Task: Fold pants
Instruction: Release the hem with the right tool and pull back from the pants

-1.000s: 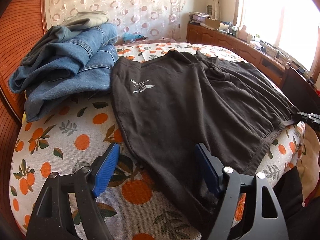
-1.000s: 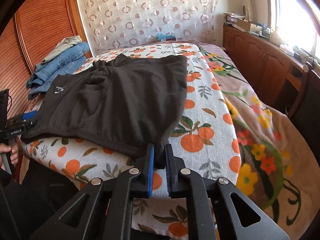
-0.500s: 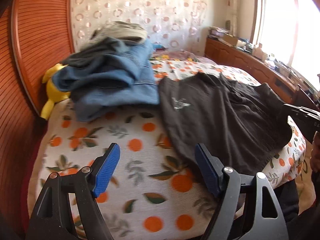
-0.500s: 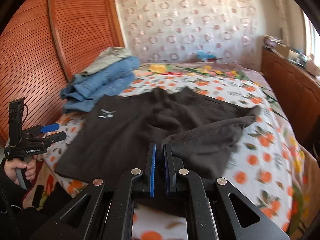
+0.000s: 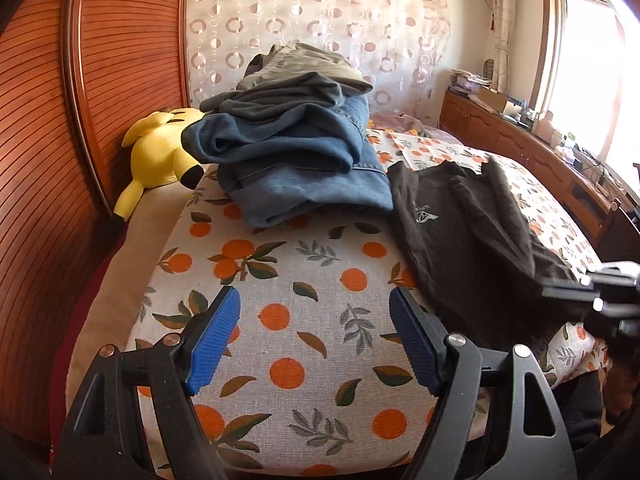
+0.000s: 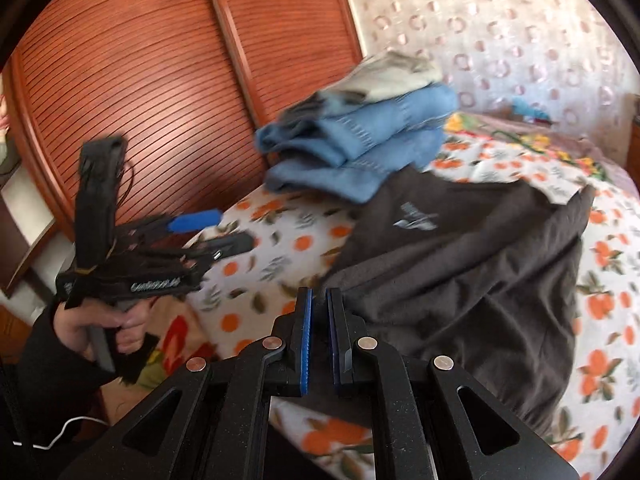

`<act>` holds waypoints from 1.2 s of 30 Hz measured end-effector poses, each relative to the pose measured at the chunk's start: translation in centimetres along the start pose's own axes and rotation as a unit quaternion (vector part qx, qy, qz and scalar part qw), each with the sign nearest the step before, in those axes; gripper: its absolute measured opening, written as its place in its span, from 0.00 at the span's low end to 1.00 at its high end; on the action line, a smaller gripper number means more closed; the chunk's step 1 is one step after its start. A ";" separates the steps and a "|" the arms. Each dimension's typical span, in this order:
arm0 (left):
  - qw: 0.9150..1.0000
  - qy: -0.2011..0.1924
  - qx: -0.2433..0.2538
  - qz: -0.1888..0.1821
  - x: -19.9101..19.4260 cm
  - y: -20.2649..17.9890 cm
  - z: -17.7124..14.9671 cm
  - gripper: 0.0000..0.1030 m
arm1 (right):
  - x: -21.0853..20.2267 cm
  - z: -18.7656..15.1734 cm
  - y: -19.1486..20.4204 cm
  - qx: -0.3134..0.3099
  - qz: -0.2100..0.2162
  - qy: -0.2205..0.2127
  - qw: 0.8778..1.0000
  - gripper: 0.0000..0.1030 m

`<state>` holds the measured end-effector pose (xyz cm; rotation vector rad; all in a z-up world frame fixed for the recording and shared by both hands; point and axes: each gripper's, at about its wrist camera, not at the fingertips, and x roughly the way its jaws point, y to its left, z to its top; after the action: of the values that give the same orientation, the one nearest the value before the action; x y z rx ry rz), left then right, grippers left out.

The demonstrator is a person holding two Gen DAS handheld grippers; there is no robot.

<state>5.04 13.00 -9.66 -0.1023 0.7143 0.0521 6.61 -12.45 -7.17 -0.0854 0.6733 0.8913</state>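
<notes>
Dark brown pants [image 5: 460,240] with a small white logo lie on the orange-print bed [image 5: 304,352], right of the bed's middle. My right gripper [image 6: 319,300] is shut on a corner of the pants [image 6: 460,272], and the held half is drawn over the other half toward the logo side. In the left wrist view the right gripper [image 5: 550,292] shows blurred at the pants' near right edge. To the left of the pants, my left gripper [image 5: 315,300] stands open over bare sheet with nothing between its fingers. A hand holds that left gripper [image 6: 216,230] near the bed's corner.
A stack of folded blue jeans [image 5: 304,160] topped by grey-green garments sits behind the pants by the wall. A yellow plush toy [image 5: 160,152] lies against the slatted wooden doors [image 5: 100,100]. A wooden cabinet [image 5: 520,140] runs under the window at right.
My right gripper has carried the pants' corner leftward across the garment, folding it over. The left gripper, still open, has moved left off the pants to bare sheet.
</notes>
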 end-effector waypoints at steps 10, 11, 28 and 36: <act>1.000 0.007 0.009 -0.008 0.5 -1.1 0.1 0.75 | 1.4 1.2 -1.1 0.018 -0.004 0.023 1.000 0.18; 1.000 0.007 0.012 -0.010 0.5 -1.4 0.1 0.75 | 0.7 1.1 -1.0 0.020 -0.005 0.018 1.000 0.19; 0.996 0.025 0.044 -0.077 1.0 -7.0 -0.7 0.75 | -6.6 -4.9 -7.4 0.101 -0.162 -0.002 0.982 0.32; 0.995 0.036 0.050 -0.078 1.5 -7.8 -1.2 0.75 | -5.8 -5.2 -7.2 0.124 -0.138 0.001 0.983 0.32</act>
<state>6.06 5.14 -10.99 -0.0634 0.7784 -0.1382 6.73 -22.80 -9.43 0.0442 0.7489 0.5359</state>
